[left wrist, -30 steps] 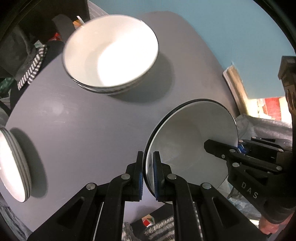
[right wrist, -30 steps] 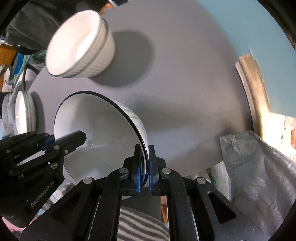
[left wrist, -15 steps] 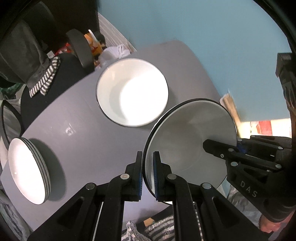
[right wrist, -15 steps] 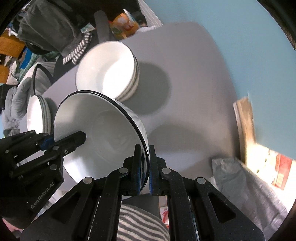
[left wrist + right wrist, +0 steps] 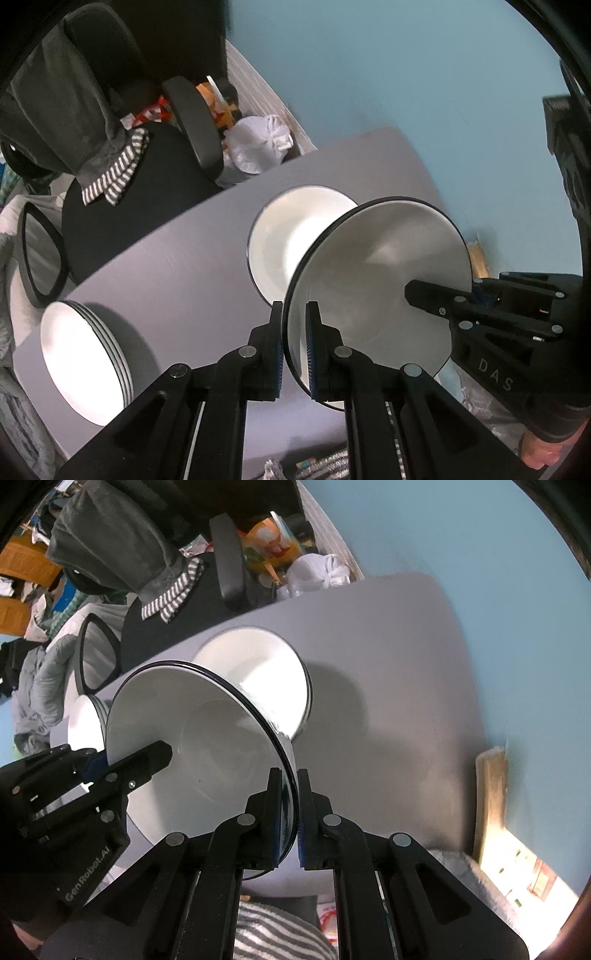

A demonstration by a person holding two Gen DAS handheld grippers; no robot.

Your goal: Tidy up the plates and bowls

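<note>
Both tools grip one dish: the left gripper (image 5: 294, 347) is clamped on the near-left rim of a white bowl (image 5: 380, 280) with a dark edge, and the right gripper (image 5: 287, 812) is pinched tight on the opposite rim of the same bowl, which hangs in the air above the grey table (image 5: 177, 280), clear of its surface. The bowl looks empty in both views. Just beyond it on the table stands a stack of bowls (image 5: 258, 675), the top one also empty; how many bowls it has cannot be told. At the near-left part of the table sits a stack of plates (image 5: 81, 354), several rims showing, nothing on the top plate. Judged from this, the sorting is well along: plates are gathered in one pile, bowls in another, and the carried bowl seems the last loose piece in sight. What remains is probably to nest it on the bowl stack and let go.
</note>
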